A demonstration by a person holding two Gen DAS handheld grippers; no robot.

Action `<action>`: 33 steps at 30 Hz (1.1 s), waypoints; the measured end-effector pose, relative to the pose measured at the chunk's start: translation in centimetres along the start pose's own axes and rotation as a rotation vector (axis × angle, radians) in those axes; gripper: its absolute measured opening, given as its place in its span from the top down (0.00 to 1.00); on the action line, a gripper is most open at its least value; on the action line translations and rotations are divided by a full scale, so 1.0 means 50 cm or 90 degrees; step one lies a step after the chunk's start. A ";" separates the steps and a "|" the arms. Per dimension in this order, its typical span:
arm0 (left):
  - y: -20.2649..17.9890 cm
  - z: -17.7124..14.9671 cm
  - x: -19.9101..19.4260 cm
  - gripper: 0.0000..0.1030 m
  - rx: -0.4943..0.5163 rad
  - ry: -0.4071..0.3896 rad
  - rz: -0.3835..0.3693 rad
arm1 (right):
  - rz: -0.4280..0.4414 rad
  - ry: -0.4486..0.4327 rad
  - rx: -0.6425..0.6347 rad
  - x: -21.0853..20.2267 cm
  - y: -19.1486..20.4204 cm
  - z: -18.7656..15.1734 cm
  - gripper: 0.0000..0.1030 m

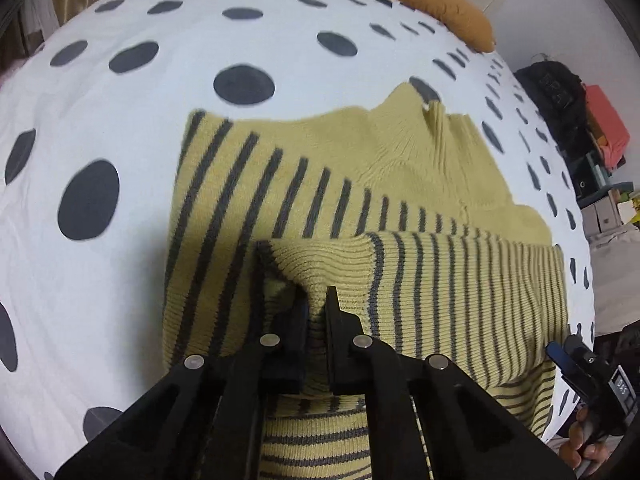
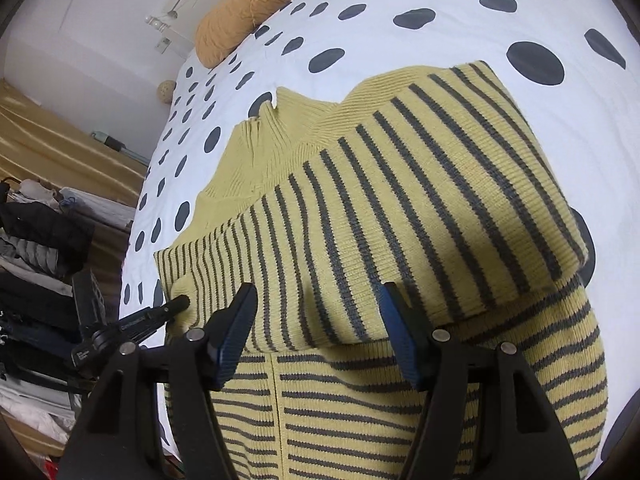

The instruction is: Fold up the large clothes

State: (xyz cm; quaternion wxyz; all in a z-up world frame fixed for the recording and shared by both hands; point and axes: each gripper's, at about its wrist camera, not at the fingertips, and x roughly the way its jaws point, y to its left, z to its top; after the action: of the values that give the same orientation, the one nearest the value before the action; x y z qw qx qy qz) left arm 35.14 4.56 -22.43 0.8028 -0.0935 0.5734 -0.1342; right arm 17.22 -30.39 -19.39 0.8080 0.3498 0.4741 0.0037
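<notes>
A yellow knit sweater with grey stripes lies on the polka-dot bed cover, its plain collar end toward the far side. A striped sleeve is folded across the body. My left gripper is shut on a bunched fold of the sweater's sleeve. My right gripper is open, its blue-padded fingers standing wide over the striped sweater, holding nothing. The left gripper also shows in the right wrist view at the sweater's left edge.
An orange-brown pillow lies at the head of the bed, also seen in the right wrist view. Dark clothes and boxes stand beside the bed. A rack of clothes is at the left.
</notes>
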 end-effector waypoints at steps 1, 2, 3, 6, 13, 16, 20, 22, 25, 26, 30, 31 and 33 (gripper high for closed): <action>0.001 0.004 -0.014 0.96 -0.003 -0.016 -0.002 | 0.000 -0.002 0.000 -0.004 0.000 0.000 0.38; 0.003 0.011 -0.035 0.96 -0.007 -0.037 0.000 | 0.001 -0.006 -0.001 -0.010 0.001 0.001 0.38; 0.000 0.021 -0.051 0.96 -0.009 -0.055 0.006 | 0.001 -0.008 -0.002 -0.014 0.002 0.002 0.38; 0.007 0.052 -0.088 0.96 -0.002 -0.105 0.054 | 0.003 -0.020 -0.010 -0.031 0.007 0.008 0.38; 0.063 0.061 0.050 0.92 0.003 -0.012 0.114 | -0.010 -0.016 -0.007 -0.022 -0.009 0.029 0.38; 0.099 0.050 0.026 0.91 -0.063 -0.030 0.073 | -0.058 0.017 0.003 0.015 -0.048 0.037 0.43; 0.145 0.026 -0.041 0.97 -0.095 -0.050 0.137 | -0.103 0.042 0.029 0.021 -0.124 0.051 0.75; 0.155 0.009 -0.097 0.98 -0.079 -0.089 0.245 | -0.112 0.031 0.024 0.000 -0.129 0.052 0.75; 0.169 0.003 -0.137 0.98 -0.115 -0.078 0.147 | -0.138 0.002 -0.009 -0.032 -0.109 0.053 0.72; 0.162 0.000 -0.135 0.94 -0.115 -0.063 0.120 | -0.142 -0.003 -0.023 -0.036 -0.099 0.053 0.72; 0.102 -0.021 -0.089 0.94 -0.092 -0.006 0.014 | -0.141 0.002 -0.053 -0.021 -0.063 0.053 0.71; 0.088 -0.021 -0.070 0.94 -0.081 0.004 0.023 | -0.137 0.007 -0.050 -0.012 -0.060 0.053 0.70; 0.063 -0.031 -0.032 0.88 -0.075 0.023 0.034 | -0.136 0.021 -0.043 0.008 -0.059 0.050 0.70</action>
State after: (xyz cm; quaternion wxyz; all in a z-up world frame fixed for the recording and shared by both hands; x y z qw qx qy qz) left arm 33.52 8.04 -22.45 0.7887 -0.1230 0.5970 -0.0801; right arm 18.40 -33.87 -20.61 0.8073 0.2696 0.5214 -0.0604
